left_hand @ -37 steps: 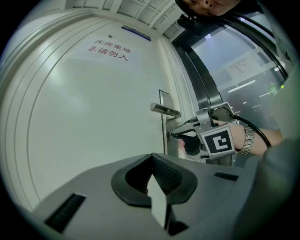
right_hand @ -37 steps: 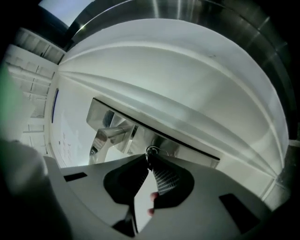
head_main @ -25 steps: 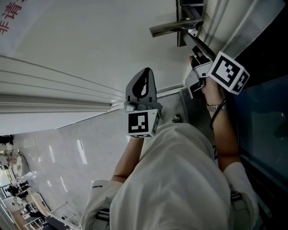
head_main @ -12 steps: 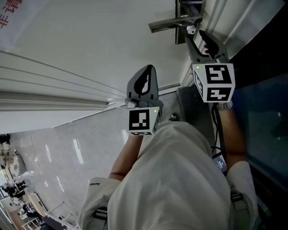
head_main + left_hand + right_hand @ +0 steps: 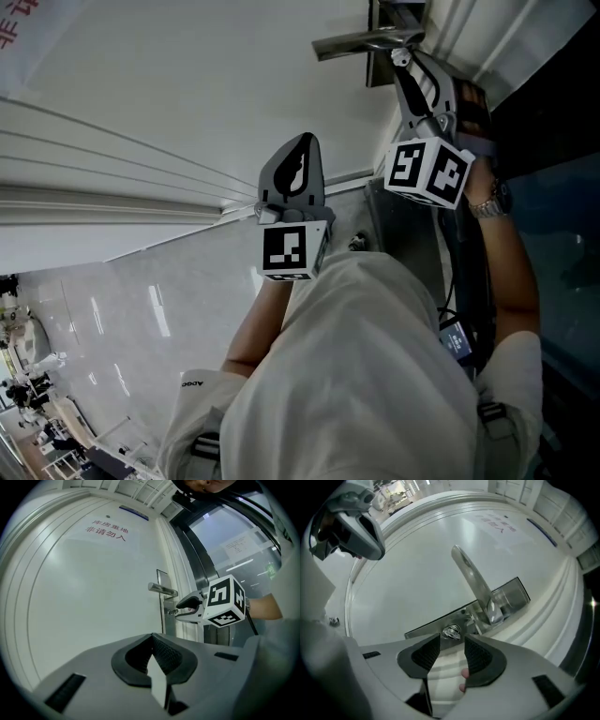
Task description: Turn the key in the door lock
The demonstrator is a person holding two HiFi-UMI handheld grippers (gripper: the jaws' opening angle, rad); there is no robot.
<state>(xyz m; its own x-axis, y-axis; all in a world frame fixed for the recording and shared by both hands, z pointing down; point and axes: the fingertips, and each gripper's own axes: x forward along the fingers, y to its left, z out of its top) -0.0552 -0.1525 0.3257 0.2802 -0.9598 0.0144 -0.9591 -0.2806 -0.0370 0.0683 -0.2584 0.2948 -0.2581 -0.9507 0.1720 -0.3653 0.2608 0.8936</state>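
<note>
While the key sits in the door lock, lever handle at its 1 o'clock, the right gripper hovers at its 6 o'clock, jaws just opened wide and clear of it (likely to regrip). The left gripper, closed on nothing, hangs well apart.

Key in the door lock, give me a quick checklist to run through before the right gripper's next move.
1. Right gripper jaws apart: ok; they have just been opening, with nothing pressed between them.
2. Key lined up with the gap at the jaw tips: ok.
3. Grip on the key: not ok, the pads are not pressing on it.
4. Door handle clear of the jaws: ok, it sits above them.
5. Left gripper shut and held away from the key: ok.
6. How far the key is turned: cannot tell.
</note>
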